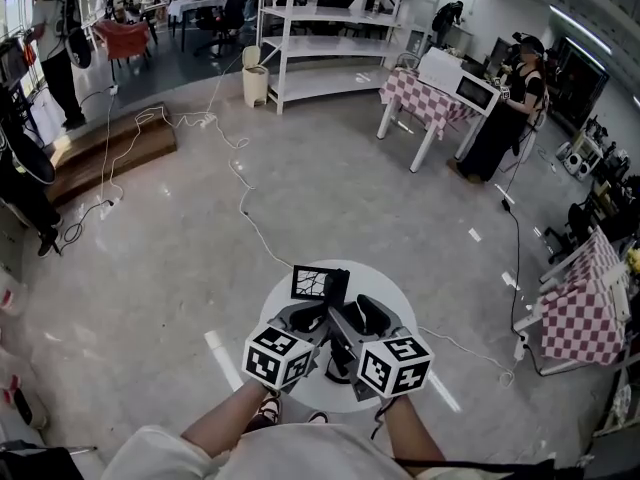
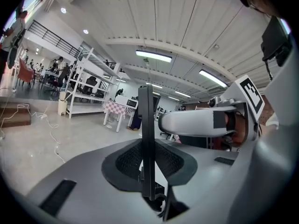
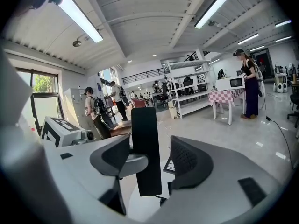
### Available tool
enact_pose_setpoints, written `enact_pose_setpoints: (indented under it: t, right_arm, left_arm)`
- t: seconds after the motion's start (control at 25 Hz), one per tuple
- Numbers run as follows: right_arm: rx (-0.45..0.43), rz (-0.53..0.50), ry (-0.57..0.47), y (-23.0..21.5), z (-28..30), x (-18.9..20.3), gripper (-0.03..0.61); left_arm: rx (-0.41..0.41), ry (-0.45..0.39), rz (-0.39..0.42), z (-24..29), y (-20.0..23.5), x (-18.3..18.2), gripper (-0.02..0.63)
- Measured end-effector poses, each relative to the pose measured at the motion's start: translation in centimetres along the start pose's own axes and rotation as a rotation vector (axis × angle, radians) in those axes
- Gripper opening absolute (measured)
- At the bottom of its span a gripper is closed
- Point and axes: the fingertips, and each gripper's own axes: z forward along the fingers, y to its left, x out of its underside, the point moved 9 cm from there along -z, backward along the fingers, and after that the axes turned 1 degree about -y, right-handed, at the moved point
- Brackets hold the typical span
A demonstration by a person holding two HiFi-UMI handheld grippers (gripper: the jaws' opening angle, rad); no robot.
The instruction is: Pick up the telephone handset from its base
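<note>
A flat black slab, which I take for the handset (image 2: 147, 139), stands edge-on between my left gripper's (image 2: 148, 164) pads, which press on both its faces. In the right gripper view the same slab (image 3: 145, 148) stands upright between the wide-apart jaws of my right gripper (image 3: 154, 160), and neither pad touches it. In the head view both grippers, left (image 1: 318, 313) and right (image 1: 362, 318), meet over a small round white table (image 1: 400, 298). A dark square panel with pale lines (image 1: 313, 283) stands just beyond them. The base is hidden under the grippers.
Cables (image 1: 245, 183) trail over the grey floor. Checkered tables stand at the far right (image 1: 425, 98) and at the near right (image 1: 585, 313). White shelving (image 1: 320, 43) and a wooden platform (image 1: 110, 153) stand further off. People stand at the left and right edges.
</note>
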Motion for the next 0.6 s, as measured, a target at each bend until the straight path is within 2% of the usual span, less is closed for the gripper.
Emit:
enact_pose_setpoints:
  t: [0.6]
  right_arm:
    - [-0.015,-0.002,0.026,0.23,0.87,0.13,0.282]
  left_arm:
    - [0.039,-0.020,0.069,0.18,-0.97,-0.32,0.084]
